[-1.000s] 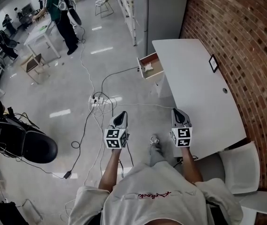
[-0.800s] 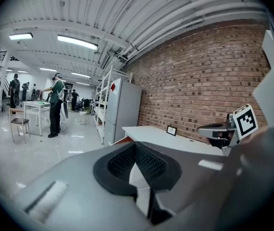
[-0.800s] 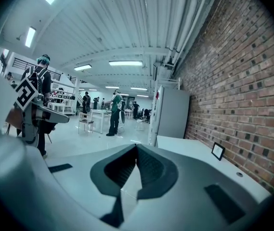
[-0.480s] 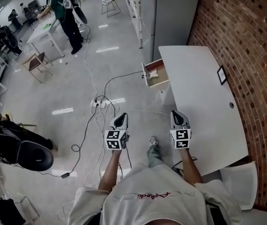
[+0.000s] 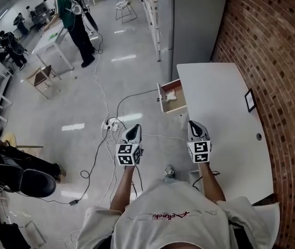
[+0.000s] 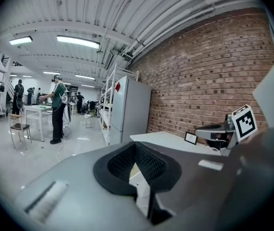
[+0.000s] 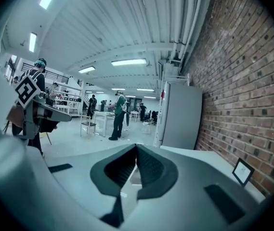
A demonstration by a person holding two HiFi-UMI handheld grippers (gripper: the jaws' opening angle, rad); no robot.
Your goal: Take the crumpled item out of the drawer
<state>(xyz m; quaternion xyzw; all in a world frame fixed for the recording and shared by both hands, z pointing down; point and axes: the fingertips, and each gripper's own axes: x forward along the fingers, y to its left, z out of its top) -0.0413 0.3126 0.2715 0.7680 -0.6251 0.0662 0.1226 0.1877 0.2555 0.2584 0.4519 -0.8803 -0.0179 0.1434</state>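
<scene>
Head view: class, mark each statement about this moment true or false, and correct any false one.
1. The drawer stands open. True.
2. The crumpled item is held in the right tongs. False: it lies in the drawer, and the right tongs are shut on nothing, short of it.
3. The left tongs are shut and empty. True.
4. A small picture frame stands on the white desk. True.
5. The wall beside the desk is plain white plaster. False: it is a brick wall.
</scene>
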